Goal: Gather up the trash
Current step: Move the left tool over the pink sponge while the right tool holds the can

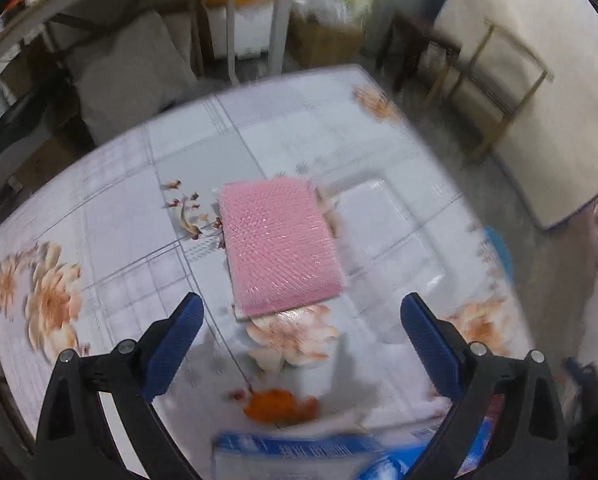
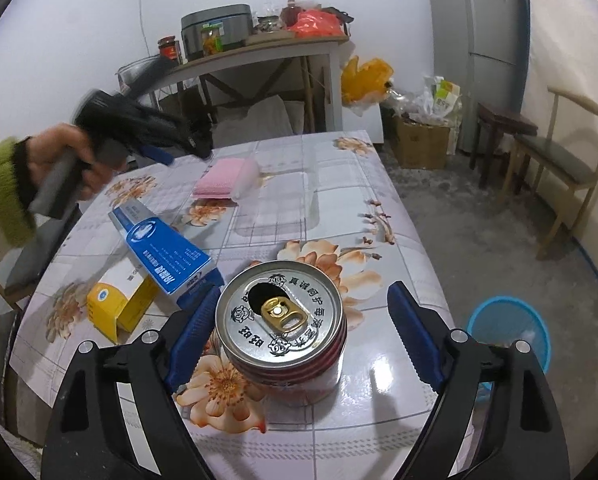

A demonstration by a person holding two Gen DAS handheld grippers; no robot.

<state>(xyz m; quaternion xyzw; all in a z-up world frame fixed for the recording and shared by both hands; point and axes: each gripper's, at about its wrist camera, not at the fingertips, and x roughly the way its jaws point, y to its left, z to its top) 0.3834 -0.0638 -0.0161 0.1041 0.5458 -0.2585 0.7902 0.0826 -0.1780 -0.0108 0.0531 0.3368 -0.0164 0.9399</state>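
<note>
An opened red drink can [image 2: 279, 330] stands upright on the floral table, between the spread fingers of my right gripper [image 2: 303, 300], which is open around it without touching. A blue and white box [image 2: 167, 246] and a yellow box [image 2: 117, 306] lie to its left. A pink sponge pad [image 1: 281, 242] [image 2: 217, 179] lies mid-table beside a clear plastic tray [image 2: 277, 210] [image 1: 387, 232]. My left gripper [image 1: 301, 308] is open and empty above the table, just short of the pink pad; it also shows in the right wrist view [image 2: 167, 148], blurred, held by a hand. The blue box shows at the bottom of the left wrist view [image 1: 291, 452].
A blue waste basket [image 2: 509, 332] stands on the floor right of the table [image 2: 339, 432]. A wooden chair [image 2: 555, 160] and a fridge [image 2: 479, 52] are at the right. A cluttered side table [image 2: 259, 52] and a cardboard box [image 2: 421, 144] stand behind.
</note>
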